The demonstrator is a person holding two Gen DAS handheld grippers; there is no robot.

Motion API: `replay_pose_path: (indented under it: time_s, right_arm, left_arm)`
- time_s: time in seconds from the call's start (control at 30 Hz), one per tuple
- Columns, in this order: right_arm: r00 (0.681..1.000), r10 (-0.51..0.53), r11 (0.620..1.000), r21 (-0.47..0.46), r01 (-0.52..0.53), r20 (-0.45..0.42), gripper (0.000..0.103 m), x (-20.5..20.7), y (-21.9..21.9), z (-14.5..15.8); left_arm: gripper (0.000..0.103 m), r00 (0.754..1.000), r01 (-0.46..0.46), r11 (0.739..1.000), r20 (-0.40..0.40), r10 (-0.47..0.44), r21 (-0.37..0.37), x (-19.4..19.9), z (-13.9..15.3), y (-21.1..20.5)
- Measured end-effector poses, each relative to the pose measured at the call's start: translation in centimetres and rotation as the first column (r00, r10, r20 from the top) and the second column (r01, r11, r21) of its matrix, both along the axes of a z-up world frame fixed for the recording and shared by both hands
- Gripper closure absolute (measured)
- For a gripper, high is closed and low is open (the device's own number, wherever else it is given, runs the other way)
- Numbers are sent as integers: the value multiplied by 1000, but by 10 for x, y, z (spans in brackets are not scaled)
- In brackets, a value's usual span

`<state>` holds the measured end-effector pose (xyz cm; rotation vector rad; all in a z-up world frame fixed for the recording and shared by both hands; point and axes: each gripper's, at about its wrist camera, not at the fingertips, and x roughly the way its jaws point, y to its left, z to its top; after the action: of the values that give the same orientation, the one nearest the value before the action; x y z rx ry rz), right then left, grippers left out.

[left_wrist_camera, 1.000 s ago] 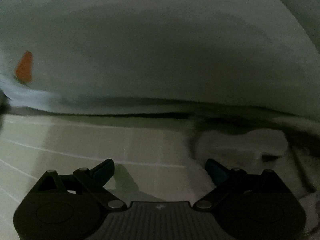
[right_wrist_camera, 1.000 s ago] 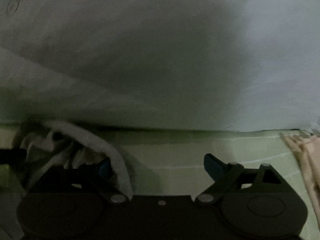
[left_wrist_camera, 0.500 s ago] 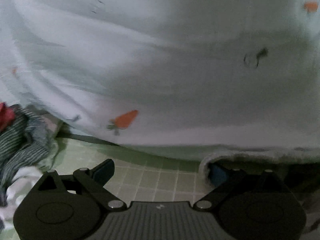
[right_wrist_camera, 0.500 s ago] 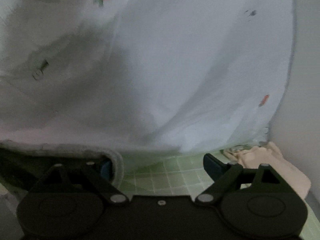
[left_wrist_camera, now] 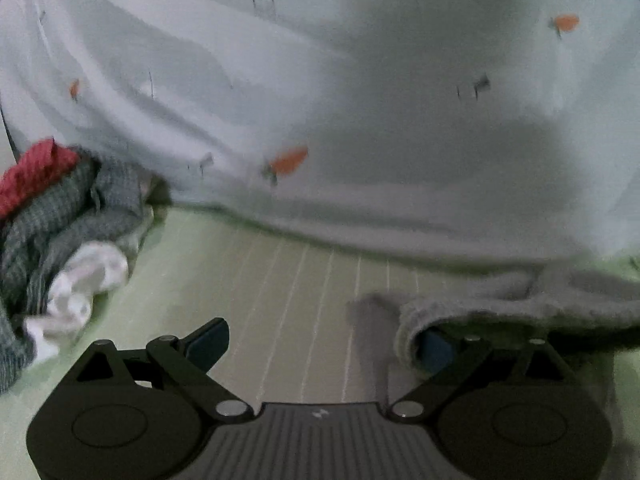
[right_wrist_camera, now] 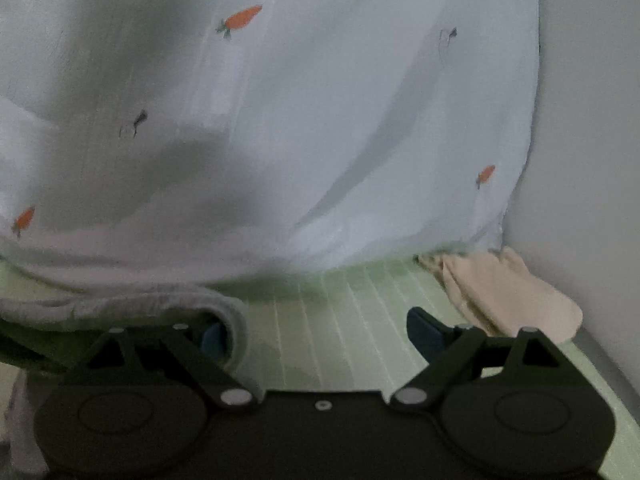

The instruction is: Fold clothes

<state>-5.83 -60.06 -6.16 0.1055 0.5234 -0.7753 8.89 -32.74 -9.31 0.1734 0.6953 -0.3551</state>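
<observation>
A pale grey garment [left_wrist_camera: 520,300] lies along the green striped surface [left_wrist_camera: 280,280]. Its rolled edge is draped over the right finger of my left gripper [left_wrist_camera: 324,340]. The same garment [right_wrist_camera: 120,300] hangs over the left finger of my right gripper [right_wrist_camera: 316,330], so it stretches between the two. Both grippers stand with jaws wide apart and nothing pinched between the pads. The covered fingertips are mostly hidden by the cloth.
A big white cloth with carrot prints [left_wrist_camera: 280,80] rises close behind and fills the upper part of both views [right_wrist_camera: 320,120]. A pile of red, grey striped and white clothes [left_wrist_camera: 60,220] lies at the left. A beige cloth [right_wrist_camera: 500,292] lies by a pale wall [right_wrist_camera: 592,120].
Both grippers have pulled back and up from the carrot cloth, dragging the grey garment along. More green surface shows, and the clothes pile and beige cloth have come into view.
</observation>
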Motion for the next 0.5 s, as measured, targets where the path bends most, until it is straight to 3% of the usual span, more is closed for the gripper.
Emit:
replay_pose_path:
  time_s: [0.23,0.5]
  right_arm:
    - [991,18,998,64,-9,-129,12,-7,12,-40]
    - [989,55,992,122,-39,-137,12,-19,21,-49]
  left_arm:
    - [6,988,43,993,-151,-26,111,-22,-32,2]
    - [6,979,58,995,-201,-41,80,-47,-34,16]
